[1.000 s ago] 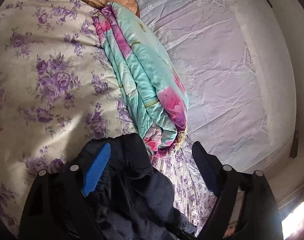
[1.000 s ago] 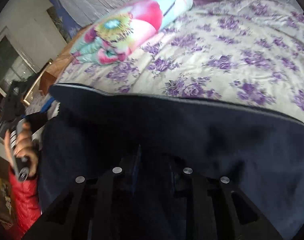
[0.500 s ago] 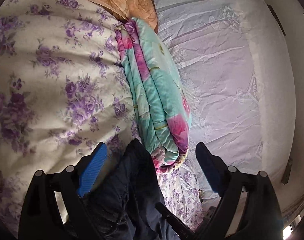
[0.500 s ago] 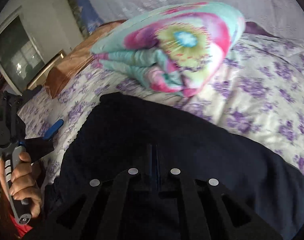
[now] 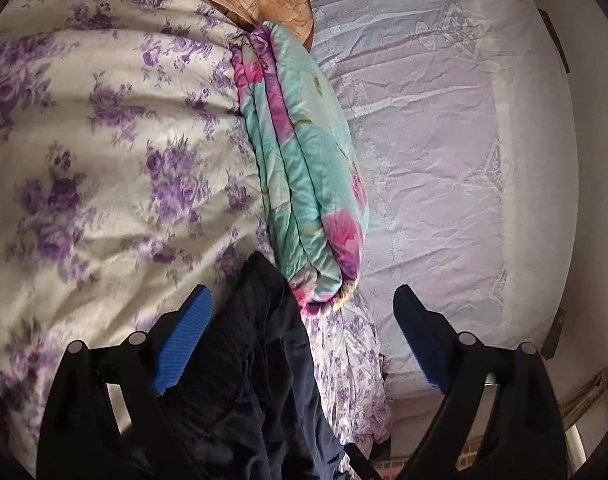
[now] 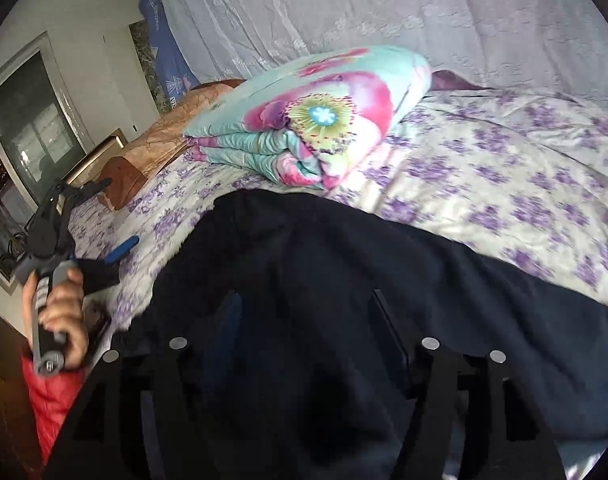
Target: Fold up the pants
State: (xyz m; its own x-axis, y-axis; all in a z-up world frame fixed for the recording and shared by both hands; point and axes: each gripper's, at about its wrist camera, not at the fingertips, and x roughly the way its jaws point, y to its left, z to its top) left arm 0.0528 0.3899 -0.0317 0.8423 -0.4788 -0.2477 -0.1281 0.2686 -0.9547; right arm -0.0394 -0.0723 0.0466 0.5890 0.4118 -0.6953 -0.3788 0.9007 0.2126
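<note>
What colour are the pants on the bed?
Dark navy pants, almost black; the right wrist view shows them best.

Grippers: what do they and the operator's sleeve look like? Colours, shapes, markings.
Both are black two-finger frames with round silver bolt heads. The left gripper has ribbed blue pads on its fingers. From the right wrist view it shows a grey handle with light stripes. The right gripper has slim dark fingers; its pads are too dark to tell. The sleeve is red and quilted. No cables visible.
</note>
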